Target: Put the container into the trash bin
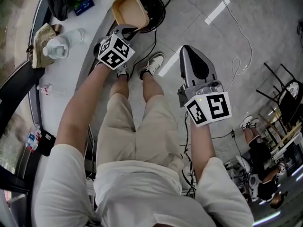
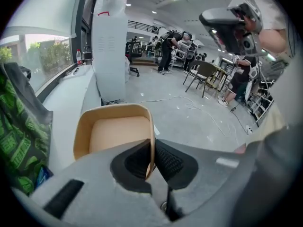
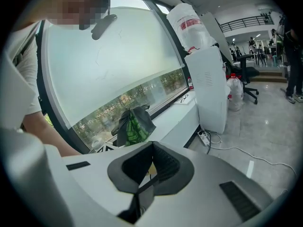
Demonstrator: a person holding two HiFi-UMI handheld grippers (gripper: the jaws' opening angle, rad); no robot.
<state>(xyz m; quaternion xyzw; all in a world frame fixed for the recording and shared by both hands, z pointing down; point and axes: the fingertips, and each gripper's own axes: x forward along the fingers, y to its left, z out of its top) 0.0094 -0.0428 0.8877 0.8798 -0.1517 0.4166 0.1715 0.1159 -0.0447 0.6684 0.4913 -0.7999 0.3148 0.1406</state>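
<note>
**Container poised at the rim of the trash bin**

Seen from the head view, the left gripper [image 1: 129, 31] pinched the tan container [image 1: 129, 8] by one thin side wall, its jaws pressed onto the rim with the wall between the pads. The container hung open side up at about 12 o'clock in the frame. It overlapped the 9 o'clock edge of the black trash bin [image 1: 158, 8], which stood on the floor just beside the white bench [image 1: 92, 18]. The left gripper view showed the same hold, with the container [image 2: 116, 131] empty and its wall running straight into the left gripper [image 2: 151, 159]. The right gripper [image 1: 186, 50] hung apart at 3 o'clock, jaws pressed together on nothing.

The container did not yet appear centred over the bin's mouth. A clean drop probably called for carrying it a little further toward 3 o'clock until the whole container sat inside the ring of the bin. The jaws should spread only after that. A light, thin-walled container may cling to a pad or catch the bin's near edge, so a low release with the wall hanging free looked the safer course
</note>
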